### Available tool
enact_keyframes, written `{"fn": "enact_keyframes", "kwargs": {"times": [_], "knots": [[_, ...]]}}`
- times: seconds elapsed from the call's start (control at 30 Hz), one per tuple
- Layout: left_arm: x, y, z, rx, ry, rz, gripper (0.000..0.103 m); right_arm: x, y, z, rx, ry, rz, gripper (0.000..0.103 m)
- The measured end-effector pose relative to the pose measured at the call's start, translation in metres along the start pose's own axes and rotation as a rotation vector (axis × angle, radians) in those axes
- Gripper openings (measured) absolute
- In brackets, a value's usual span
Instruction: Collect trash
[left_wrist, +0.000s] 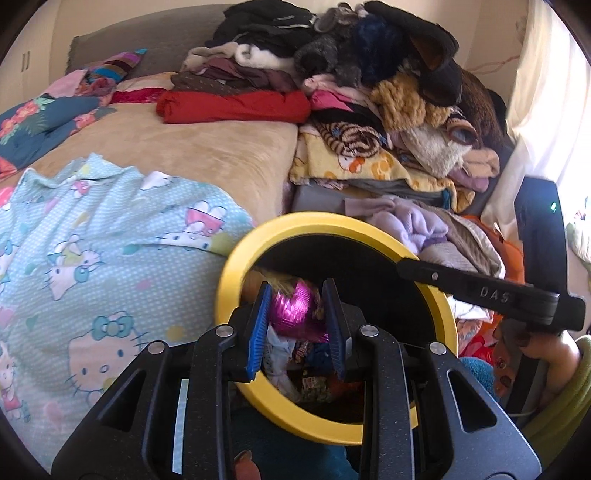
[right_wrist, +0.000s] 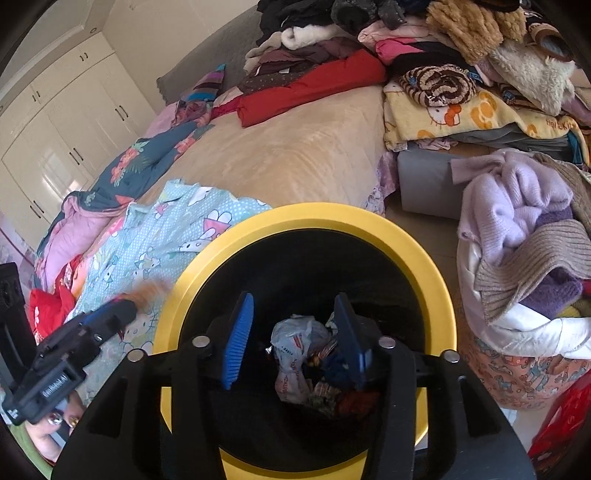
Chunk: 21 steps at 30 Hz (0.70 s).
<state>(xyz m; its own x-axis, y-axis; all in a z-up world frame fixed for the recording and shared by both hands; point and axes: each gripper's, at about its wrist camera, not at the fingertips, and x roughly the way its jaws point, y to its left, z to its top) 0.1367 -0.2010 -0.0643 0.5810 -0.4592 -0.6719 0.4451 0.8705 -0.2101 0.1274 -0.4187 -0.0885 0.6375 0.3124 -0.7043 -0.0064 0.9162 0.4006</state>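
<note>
Yellow-rimmed bin (right_wrist: 406, 240) sits beside the bed so we hold the left tool (left_wrist: 295, 325), pinching a pink foil wrapper (left_wrist: 293, 312), over its mouth while our right tool (right_wrist: 291, 332) hangs spread above the trash inside.

Left gripper (left_wrist: 297, 325) angled down toward 12 o'clock, pads clamped; right gripper (right_wrist: 293, 341) likewise angled down, jaws apart, empty

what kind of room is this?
Most likely a bedroom: a bed with a tan cover, clothes heaped along it, and built-in wardrobe doors on the wall.
</note>
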Motion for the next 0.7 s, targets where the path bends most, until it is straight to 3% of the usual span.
{"fn": "enact_keyframes", "kwargs": {"times": [0.07,0.17,0.3,0.37,0.7], "knots": [[0.003,-0.003,-0.001,0.009,0.007,-0.003,0.030,-0.002,0.000,0.001,-0.005,-0.001,-0.004,0.054],[0.006,-0.006,-0.002,0.008,0.010,-0.005,0.035,-0.007,-0.002,0.003,-0.008,-0.010,-0.021,0.066],[0.005,-0.006,-0.003,0.005,0.009,0.001,0.043,-0.014,-0.004,0.008,-0.007,-0.021,-0.021,0.071],[0.004,-0.005,-0.003,0.000,0.006,0.007,0.053,-0.018,-0.004,0.009,-0.013,-0.030,-0.024,0.075],[-0.020,0.013,-0.001,-0.024,-0.031,0.053,0.080,-0.037,0.017,0.006,-0.025,-0.109,-0.017,0.089]]}}
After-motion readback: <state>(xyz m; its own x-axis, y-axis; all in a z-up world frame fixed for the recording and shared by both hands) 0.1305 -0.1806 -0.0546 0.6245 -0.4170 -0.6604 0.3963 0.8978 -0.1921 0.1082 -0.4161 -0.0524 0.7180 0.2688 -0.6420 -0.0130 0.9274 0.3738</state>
